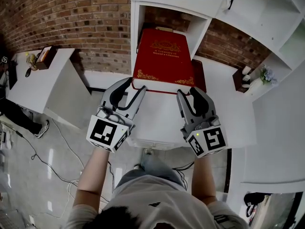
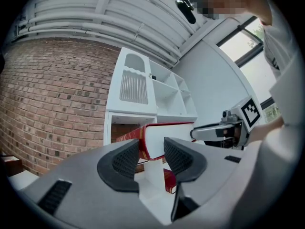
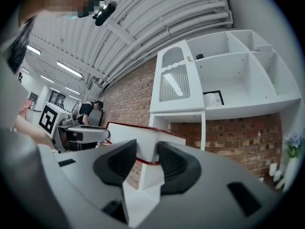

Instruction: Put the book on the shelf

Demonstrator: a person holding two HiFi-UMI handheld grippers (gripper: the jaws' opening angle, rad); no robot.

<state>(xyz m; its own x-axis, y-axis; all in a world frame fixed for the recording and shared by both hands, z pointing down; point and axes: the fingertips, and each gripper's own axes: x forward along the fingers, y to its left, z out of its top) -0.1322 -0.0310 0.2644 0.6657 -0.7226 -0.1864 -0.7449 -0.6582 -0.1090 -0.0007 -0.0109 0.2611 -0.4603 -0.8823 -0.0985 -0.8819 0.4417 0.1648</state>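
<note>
A thick red book [image 1: 164, 61] with gold print lies flat, its far end inside the lower opening of the white shelf [image 1: 135, 27]. My left gripper [image 1: 137, 88] is shut on its near left corner, and my right gripper [image 1: 185, 95] is shut on its near right corner. In the left gripper view the red book [image 2: 153, 136] sits between the pads of the left gripper [image 2: 150, 157]. The right gripper view shows the book's white page edge [image 3: 138, 140] between the pads of the right gripper [image 3: 145, 160]. A second dark red book [image 1: 200, 75] lies underneath it, mostly hidden.
The shelf stands on a white table [image 1: 157, 128] against a brick wall [image 1: 71, 13]. A low white side table [image 1: 43, 80] with small items is at the left. More white shelving [image 1: 281, 56] with a small plant [image 1: 265, 75] runs along the right. Cables [image 1: 43, 161] lie on the floor.
</note>
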